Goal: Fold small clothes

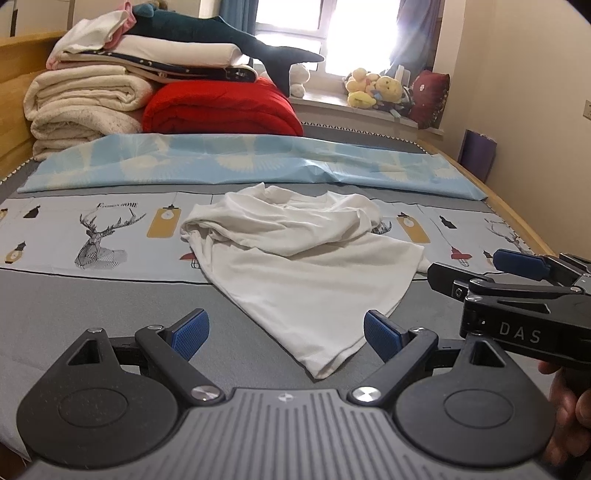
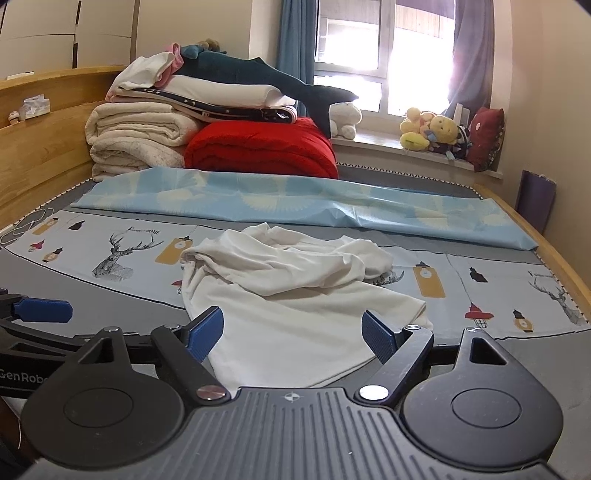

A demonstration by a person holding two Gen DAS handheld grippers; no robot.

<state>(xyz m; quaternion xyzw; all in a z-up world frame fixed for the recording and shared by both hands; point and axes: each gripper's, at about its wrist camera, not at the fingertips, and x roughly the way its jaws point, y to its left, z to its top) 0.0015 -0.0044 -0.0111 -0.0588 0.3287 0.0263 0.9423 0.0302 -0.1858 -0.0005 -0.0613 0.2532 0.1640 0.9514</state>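
Folding hasn't begun: your crumpled white cotton shirt (image 1: 295, 258) lies at twelve o'clock; left gripper (image 1: 286, 332) and right gripper (image 2: 293, 334) gape empty.

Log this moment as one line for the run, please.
stage: pre-grasp | left gripper: open, empty | right gripper: open, empty | white shirt: crumpled on bed, unfolded, untouched

Centre of the frame: a plain white garment (image 1: 295, 258) on a grey bed (image 1: 110, 314). Beneath it, a pale-blue sheet (image 1: 110, 229) printed with stags and lanterns. Upper left — a red quilt (image 1: 221, 107), cream blankets (image 1: 85, 99) and a dark teal plush shark (image 1: 207, 33). The fingers (image 1: 190, 334) have blue pads.
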